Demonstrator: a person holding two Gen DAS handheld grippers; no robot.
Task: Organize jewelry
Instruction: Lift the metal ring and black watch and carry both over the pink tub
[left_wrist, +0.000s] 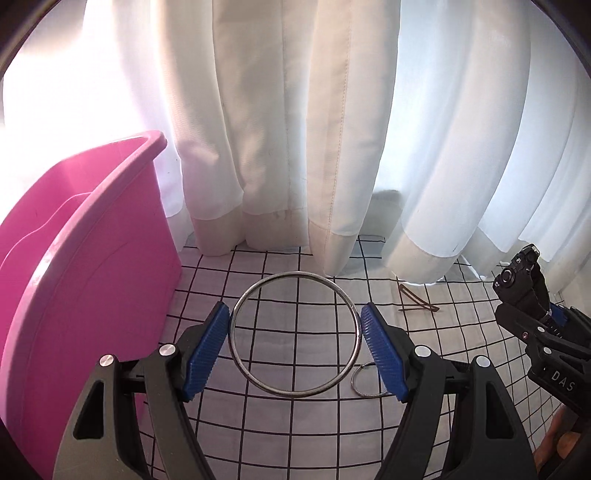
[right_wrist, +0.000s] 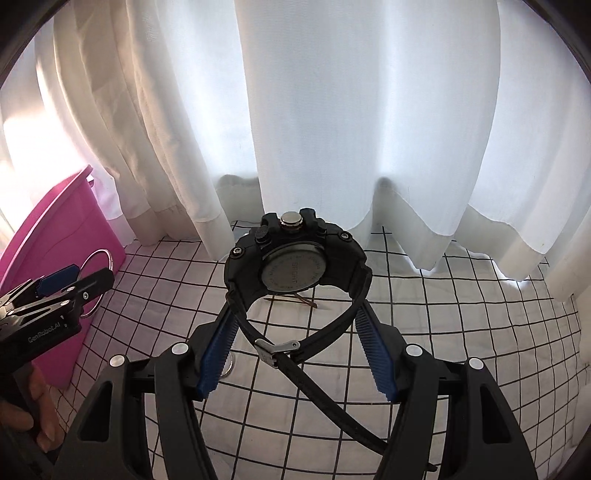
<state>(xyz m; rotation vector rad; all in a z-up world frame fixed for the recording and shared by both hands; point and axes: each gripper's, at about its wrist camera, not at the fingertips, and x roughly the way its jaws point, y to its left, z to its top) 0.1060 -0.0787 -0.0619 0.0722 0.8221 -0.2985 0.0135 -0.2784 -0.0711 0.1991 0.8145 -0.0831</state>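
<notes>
The left gripper (left_wrist: 295, 345) clamps a silver bangle (left_wrist: 294, 334) edge-on; the right gripper (right_wrist: 295, 345) grips a black watch (right_wrist: 295, 258) by its strap. Either could slip before reaching the pink bin (left_wrist: 74, 258) at frame left.

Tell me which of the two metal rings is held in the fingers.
The large silver bangle, clamped between the left gripper fingers. The small ring lies loose on the checked cloth below.
</notes>
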